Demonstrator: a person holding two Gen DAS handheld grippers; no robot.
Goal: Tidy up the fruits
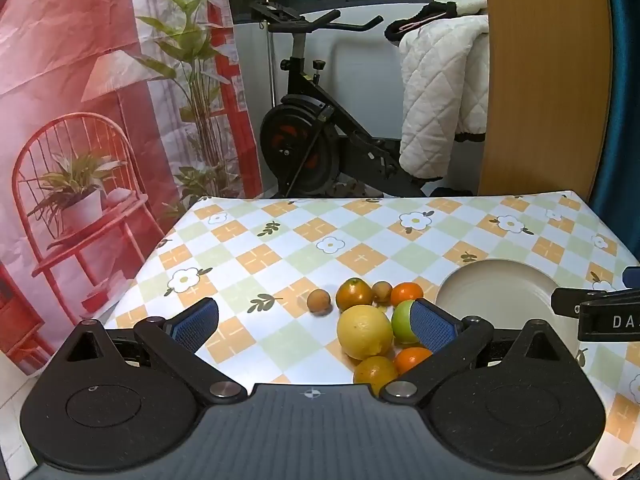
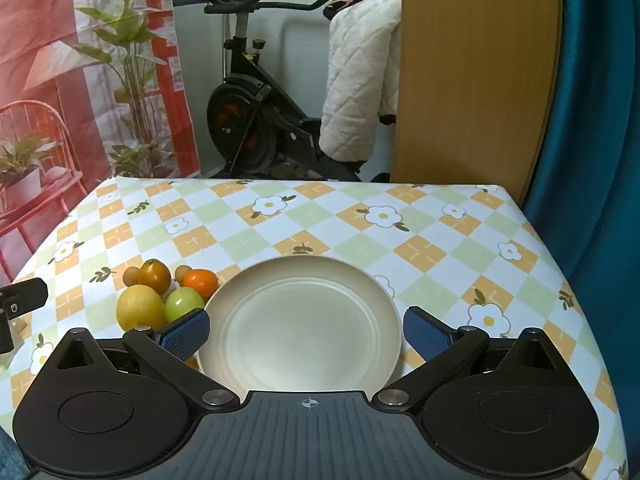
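Note:
A cluster of fruit lies on the checked tablecloth: a big yellow citrus (image 1: 364, 332), a green apple (image 1: 402, 322), several oranges such as the far right one (image 1: 407, 293), and two small brown fruits (image 1: 318, 301). The cluster also shows in the right wrist view, with the yellow citrus (image 2: 139, 307) and green apple (image 2: 183, 303). A cream plate (image 2: 300, 328) sits right of the fruit, with nothing on it. My left gripper (image 1: 316, 326) is open and empty, hovering near the fruit. My right gripper (image 2: 306, 336) is open and empty over the plate.
The table (image 2: 320, 216) has a flower-patterned cloth. Beyond its far edge stand an exercise bike (image 1: 312, 148), a white quilt (image 1: 440, 92) and a wooden panel (image 2: 472, 80). A printed red curtain (image 1: 80, 120) hangs to the left.

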